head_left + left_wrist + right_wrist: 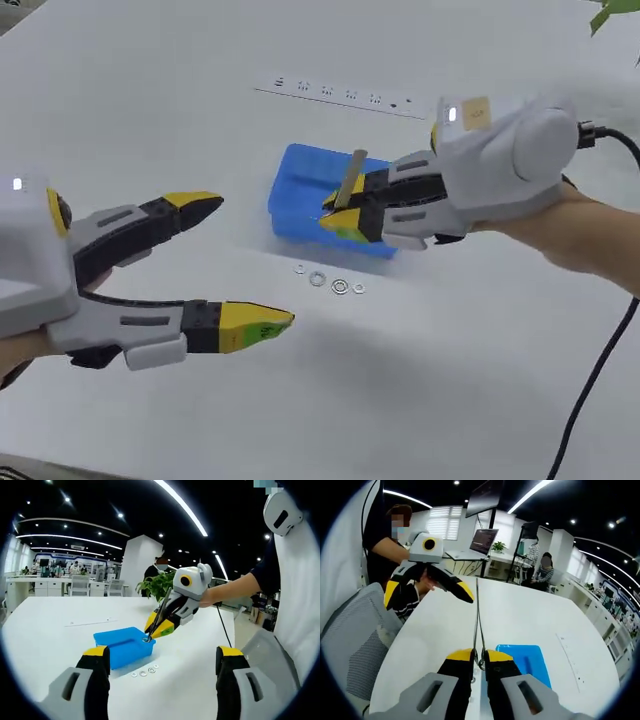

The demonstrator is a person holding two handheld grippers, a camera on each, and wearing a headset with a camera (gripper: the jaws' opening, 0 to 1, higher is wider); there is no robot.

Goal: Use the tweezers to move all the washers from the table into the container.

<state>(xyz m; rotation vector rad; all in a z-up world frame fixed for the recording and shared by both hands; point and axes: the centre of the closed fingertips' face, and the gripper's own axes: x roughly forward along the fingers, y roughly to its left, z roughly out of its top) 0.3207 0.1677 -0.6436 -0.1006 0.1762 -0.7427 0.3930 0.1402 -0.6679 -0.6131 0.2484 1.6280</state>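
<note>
We hold the tweezers [350, 180] in our right gripper [335, 215], its jaws closed on them, with their lower end at the rim of the blue container [300, 190]. Our left gripper [255, 260] hangs wide open above the desk [150, 100], holding nothing. Four washers [330, 282] lie in a short row on the desk, just beside the container's near wall.

Left gripper [256, 260] and right gripper [328, 213] have white-grey shells and yellow-tipped black jaws.
</note>
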